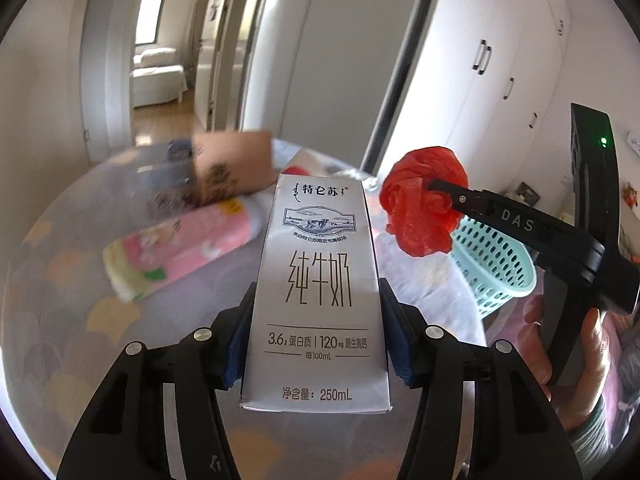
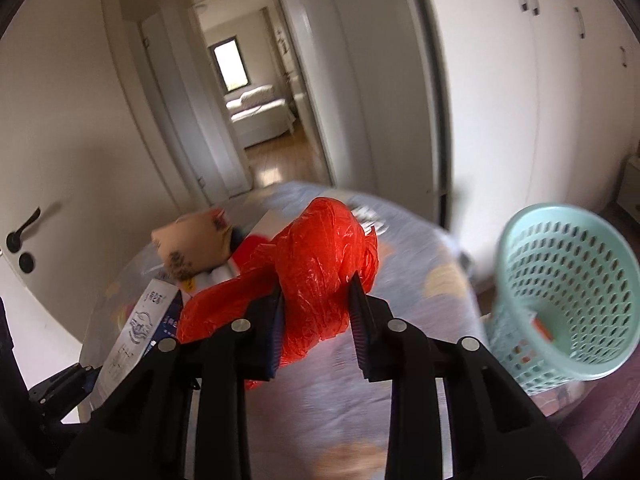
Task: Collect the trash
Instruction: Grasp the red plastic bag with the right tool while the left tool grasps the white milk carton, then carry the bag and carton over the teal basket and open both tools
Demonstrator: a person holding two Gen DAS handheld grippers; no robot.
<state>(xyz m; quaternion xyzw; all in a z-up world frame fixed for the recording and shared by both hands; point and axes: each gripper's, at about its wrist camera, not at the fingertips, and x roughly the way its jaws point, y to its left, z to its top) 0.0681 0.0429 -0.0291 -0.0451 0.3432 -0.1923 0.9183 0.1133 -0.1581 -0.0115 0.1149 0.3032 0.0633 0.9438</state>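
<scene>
Milk carton (image 1: 318, 292) sits clamped in the left gripper (image 1: 316, 344); right gripper (image 2: 316, 332) pinches a crumpled red plastic bag (image 2: 316, 264), with a teal basket (image 2: 568, 292) to its right.

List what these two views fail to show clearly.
- Left wrist view: the cardboard box and items beside it are motion-blurred, print unreadable.
- Left wrist view: the milk carton in the left tongs hides the bed behind it.
- Right wrist view: the red plastic bag in the right tongs covers things behind it.
- Right wrist view: the basket contents are blurred.
</scene>
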